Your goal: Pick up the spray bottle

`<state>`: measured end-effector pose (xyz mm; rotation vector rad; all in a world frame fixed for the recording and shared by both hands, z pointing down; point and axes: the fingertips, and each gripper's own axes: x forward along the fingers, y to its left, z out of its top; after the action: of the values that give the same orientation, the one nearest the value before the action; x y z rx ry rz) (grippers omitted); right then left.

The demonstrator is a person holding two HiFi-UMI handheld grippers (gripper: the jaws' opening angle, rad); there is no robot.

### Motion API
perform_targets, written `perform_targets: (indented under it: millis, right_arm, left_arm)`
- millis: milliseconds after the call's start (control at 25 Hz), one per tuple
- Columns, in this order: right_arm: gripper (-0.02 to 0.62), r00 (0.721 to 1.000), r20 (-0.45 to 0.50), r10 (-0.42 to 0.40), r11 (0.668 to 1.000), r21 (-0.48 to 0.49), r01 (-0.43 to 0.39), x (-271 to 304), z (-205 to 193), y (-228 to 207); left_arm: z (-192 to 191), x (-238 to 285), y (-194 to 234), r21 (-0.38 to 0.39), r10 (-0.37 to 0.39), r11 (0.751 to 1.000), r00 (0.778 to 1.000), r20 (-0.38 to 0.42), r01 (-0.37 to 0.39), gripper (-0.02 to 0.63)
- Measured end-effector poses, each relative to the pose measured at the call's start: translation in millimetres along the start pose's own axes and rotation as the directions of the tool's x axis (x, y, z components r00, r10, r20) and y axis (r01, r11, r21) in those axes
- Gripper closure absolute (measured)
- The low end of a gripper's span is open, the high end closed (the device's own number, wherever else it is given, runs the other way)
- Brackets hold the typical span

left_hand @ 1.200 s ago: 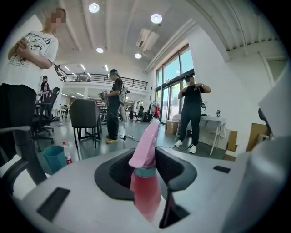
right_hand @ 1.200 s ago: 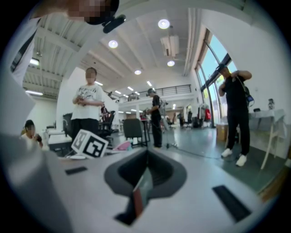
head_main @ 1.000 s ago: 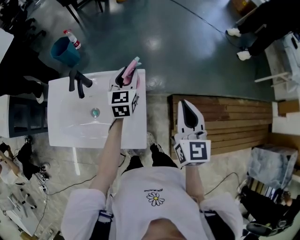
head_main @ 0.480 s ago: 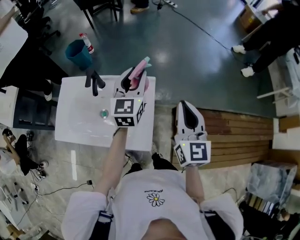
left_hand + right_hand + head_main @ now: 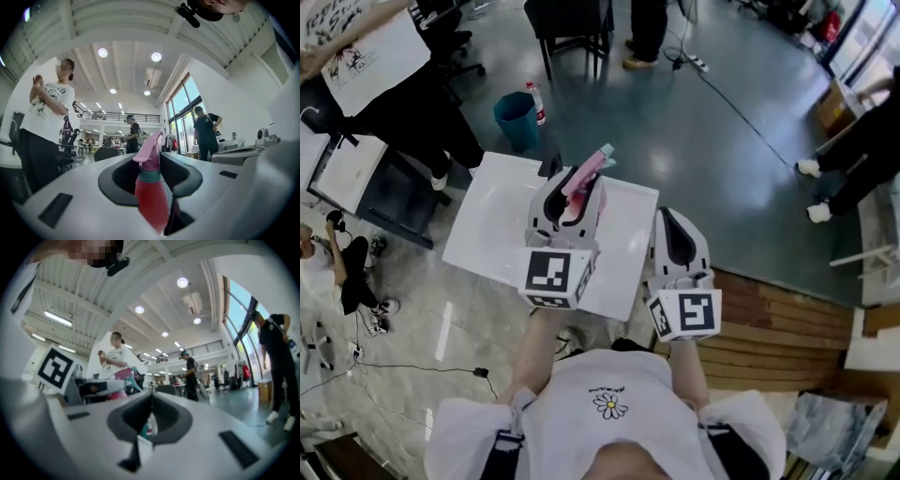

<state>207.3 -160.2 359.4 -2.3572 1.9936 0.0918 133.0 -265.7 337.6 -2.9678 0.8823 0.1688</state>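
Note:
The pink spray bottle [image 5: 592,164] with a teal collar and pink nozzle sits between the jaws of my left gripper [image 5: 576,187], held up above the white sink unit [image 5: 497,211]. In the left gripper view the bottle [image 5: 152,197] stands upright between the dark pads, which press on its body, with my left gripper [image 5: 151,158] pointing out into the room. My right gripper [image 5: 674,218] hovers to the right of the sink, its tips together and nothing in it. In the right gripper view my right gripper [image 5: 151,397] is shut, and the pink bottle [image 5: 123,375] shows at the left.
A black faucet [image 5: 551,166] peeks out behind the left gripper. A blue bin [image 5: 515,117] with a bottle [image 5: 537,100] stands beyond the sink. Wooden decking [image 5: 787,314] lies to the right. People stand at the far side [image 5: 649,28] and at the right [image 5: 862,141].
Both grippers have risen, the left one carrying the spray bottle up off the sink's corner. The head view has swung forward, and the sink now lies lower and further beneath the grippers.

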Motion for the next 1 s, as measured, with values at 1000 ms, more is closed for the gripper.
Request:
perform_targets:
  millis: [1000]
  right_arm:
    - [0.566, 0.863, 0.098, 0.496, 0.867, 0.004, -0.499, 61.2, 31.6, 221.2]
  left_arm:
    - [91.0, -243.1, 142.0, 0.091, 0.567, 0.806, 0.807, 0.167, -0.585, 0.459]
